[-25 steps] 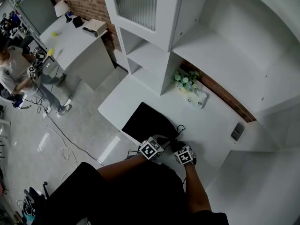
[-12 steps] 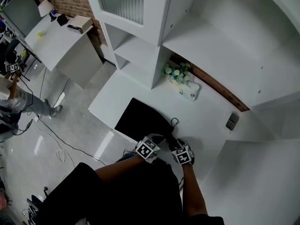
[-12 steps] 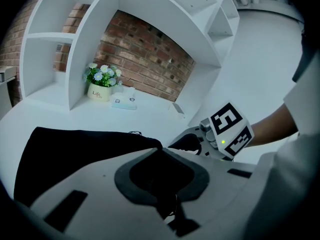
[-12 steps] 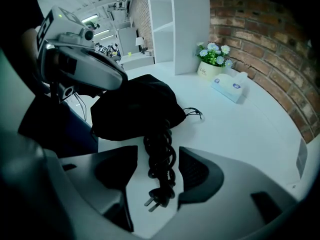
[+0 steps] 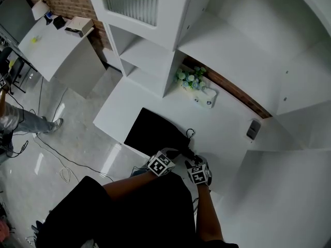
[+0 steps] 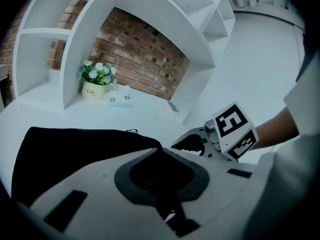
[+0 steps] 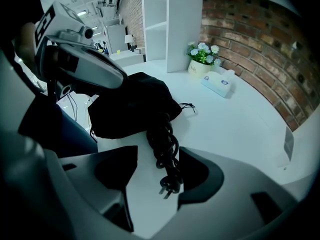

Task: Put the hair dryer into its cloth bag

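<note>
The left gripper has its 2 jaws clenched together, and the edge of the black drawstring cloth bag is pinched at their tips. The right gripper points steeply down with its jaws released and wide. They have just been opening, and the twisted black power cord lies between them on the surface with neither pad pressing on it. The cord's 2-pin plug rests nearest the camera.

The hair dryer's body cannot be seen. Only its cord shows, running out of the bag's mouth. The bag lies slumped near the front edge of a white counter, just ahead of both grippers.

Behind the counter stands a red brick wall, with a white shelf unit rising at the left. A small white pot of pale flowers sits against the wall, with a small white box just beside it. Both are well apart from the bag. A small grey rectangular piece lies farther right.

The grey polished floor carries a loose cable. Beyond it are a white desk and a person at the left edge.
</note>
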Action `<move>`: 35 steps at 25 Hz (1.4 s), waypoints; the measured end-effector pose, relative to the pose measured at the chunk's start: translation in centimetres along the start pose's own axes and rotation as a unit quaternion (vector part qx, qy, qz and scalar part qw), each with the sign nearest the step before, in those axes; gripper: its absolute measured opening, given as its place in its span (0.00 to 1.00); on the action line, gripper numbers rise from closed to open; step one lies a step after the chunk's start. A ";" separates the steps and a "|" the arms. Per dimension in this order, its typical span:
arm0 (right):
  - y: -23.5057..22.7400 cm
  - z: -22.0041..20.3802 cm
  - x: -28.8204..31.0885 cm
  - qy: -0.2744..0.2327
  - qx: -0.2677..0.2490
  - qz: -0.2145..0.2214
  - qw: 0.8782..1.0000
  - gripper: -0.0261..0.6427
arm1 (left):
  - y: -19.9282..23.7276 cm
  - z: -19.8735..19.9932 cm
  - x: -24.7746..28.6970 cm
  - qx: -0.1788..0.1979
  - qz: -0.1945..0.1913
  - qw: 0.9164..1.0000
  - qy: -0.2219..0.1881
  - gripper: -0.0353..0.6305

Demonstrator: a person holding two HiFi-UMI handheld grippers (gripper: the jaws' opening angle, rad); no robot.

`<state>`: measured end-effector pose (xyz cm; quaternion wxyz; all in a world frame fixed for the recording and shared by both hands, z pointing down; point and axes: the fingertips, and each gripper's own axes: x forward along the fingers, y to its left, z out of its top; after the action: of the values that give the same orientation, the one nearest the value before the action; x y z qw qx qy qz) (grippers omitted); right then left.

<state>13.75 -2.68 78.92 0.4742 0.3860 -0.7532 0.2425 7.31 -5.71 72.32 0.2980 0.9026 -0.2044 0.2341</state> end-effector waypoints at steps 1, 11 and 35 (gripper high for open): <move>-0.1 0.1 0.1 -0.001 -0.001 0.001 1.000 0.44 | 0.1 0.1 0.0 -0.002 0.003 1.000 -0.001 0.11; -0.6 0.4 2.7 -0.002 -0.041 0.050 0.998 0.44 | 0.2 1.6 0.1 -0.032 0.013 0.999 -0.016 0.11; -0.1 2.4 2.4 -0.052 -0.050 0.106 0.992 0.36 | 0.5 2.9 -0.4 0.025 0.051 0.998 -0.022 0.11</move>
<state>11.98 -5.37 80.09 0.4247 0.2920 -0.8246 0.2331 7.60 -7.86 70.29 0.2587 0.9030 -0.2507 0.2342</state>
